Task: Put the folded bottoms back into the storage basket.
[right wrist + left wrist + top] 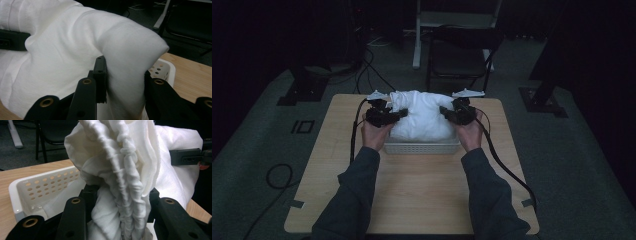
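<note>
Cloth (422, 117) bulges over basket (422, 148) rim, pinched at both sides.

Light wooden table (412, 200), dark folding chair (459, 57) behind it, white stand leg (417, 40), black cables (372, 70) on grey carpet (257, 150)

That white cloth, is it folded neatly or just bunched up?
Bunched up. The white cloth bulges in a rumpled heap above the white basket, and thick gathered folds of it sit pinched between each tool's jaws.
</note>
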Tool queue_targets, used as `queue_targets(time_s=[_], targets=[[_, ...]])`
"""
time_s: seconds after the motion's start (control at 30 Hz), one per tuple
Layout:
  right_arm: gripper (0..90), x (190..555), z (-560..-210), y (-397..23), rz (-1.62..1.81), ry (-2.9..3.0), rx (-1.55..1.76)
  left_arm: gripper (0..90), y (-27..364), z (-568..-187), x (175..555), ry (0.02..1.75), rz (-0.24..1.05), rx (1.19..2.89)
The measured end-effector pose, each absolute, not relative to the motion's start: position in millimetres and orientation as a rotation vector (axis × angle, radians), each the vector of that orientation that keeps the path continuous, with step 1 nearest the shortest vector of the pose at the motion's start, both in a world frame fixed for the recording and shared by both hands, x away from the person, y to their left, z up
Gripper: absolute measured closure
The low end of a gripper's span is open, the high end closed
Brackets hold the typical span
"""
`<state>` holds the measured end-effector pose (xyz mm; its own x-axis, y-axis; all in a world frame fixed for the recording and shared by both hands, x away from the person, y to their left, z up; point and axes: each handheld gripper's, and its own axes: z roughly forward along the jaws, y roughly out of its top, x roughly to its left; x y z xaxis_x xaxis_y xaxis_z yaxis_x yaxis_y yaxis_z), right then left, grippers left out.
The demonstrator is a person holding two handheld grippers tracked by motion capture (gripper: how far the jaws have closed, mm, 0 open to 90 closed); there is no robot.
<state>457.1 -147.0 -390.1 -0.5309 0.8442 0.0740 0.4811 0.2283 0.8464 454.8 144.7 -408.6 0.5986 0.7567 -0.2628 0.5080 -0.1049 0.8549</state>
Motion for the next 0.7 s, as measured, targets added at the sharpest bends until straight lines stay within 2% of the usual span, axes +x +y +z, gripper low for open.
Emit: queue_targets(time_s=[0.7], targets=[[71.3, 468.8, -401.3, -141.8, 1.227, 2.108, 1.259, 59.1, 144.3, -422.6, 470.7, 1.117, 0.316, 1.75]])
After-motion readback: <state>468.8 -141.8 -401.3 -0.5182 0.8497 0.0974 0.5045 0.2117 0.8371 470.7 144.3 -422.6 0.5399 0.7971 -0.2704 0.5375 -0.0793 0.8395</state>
